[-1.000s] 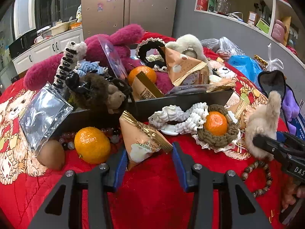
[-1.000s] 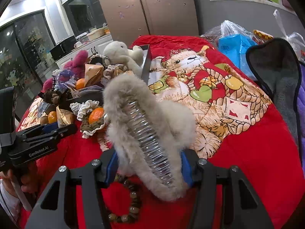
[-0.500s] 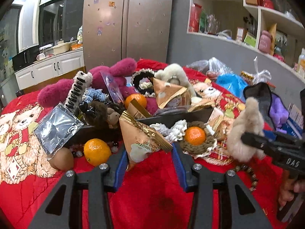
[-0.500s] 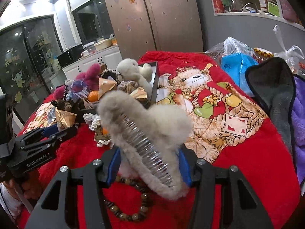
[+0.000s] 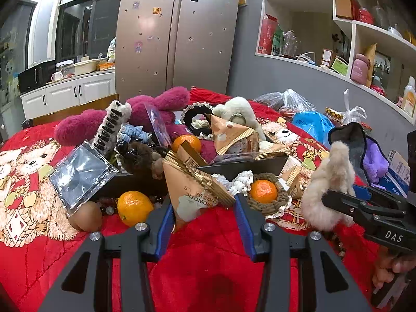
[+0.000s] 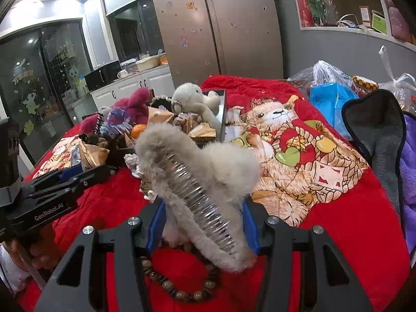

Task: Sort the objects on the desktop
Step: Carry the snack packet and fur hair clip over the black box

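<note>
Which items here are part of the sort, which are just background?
In play: fluffy hair clip held by right gripper; triangular snack pack between left gripper fingers; tray; oranges; bead bracelet; crochet coaster.

Background: fridge; shelves; blue bag; red blanket; kitchen cabinets.

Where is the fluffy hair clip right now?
The fluffy hair clip is squeezed in the right claw, held above the bead bracelet on the red blanket.
</note>
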`<action>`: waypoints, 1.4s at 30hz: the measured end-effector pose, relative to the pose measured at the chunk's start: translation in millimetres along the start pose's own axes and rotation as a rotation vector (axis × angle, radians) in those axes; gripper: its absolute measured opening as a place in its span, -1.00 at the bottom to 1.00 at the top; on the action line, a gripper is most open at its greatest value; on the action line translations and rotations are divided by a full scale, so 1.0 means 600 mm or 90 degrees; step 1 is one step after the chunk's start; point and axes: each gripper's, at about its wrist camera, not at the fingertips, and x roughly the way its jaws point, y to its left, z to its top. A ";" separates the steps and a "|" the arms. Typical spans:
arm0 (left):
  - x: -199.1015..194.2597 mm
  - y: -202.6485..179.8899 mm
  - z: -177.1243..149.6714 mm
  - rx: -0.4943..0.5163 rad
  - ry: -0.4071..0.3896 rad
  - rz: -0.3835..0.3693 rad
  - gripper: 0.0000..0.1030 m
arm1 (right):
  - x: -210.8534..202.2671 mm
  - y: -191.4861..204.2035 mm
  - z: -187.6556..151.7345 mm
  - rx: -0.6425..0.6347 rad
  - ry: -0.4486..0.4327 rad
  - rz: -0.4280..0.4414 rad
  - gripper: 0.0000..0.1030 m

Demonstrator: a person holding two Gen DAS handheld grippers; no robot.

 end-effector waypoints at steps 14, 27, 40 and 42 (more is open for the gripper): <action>-0.011 -0.009 -0.001 0.014 -0.024 -0.007 -0.11 | -0.014 0.021 -0.003 0.010 -0.032 0.051 0.01; -0.020 -0.010 0.006 0.027 -0.024 -0.018 -0.11 | -0.041 0.060 0.030 0.009 -0.083 0.052 0.02; -0.065 0.024 0.075 0.011 -0.074 -0.010 -0.11 | -0.040 0.096 0.082 0.002 -0.090 0.073 0.01; -0.082 0.043 0.103 -0.014 -0.102 -0.010 -0.11 | -0.039 0.108 0.107 -0.008 -0.098 0.067 0.02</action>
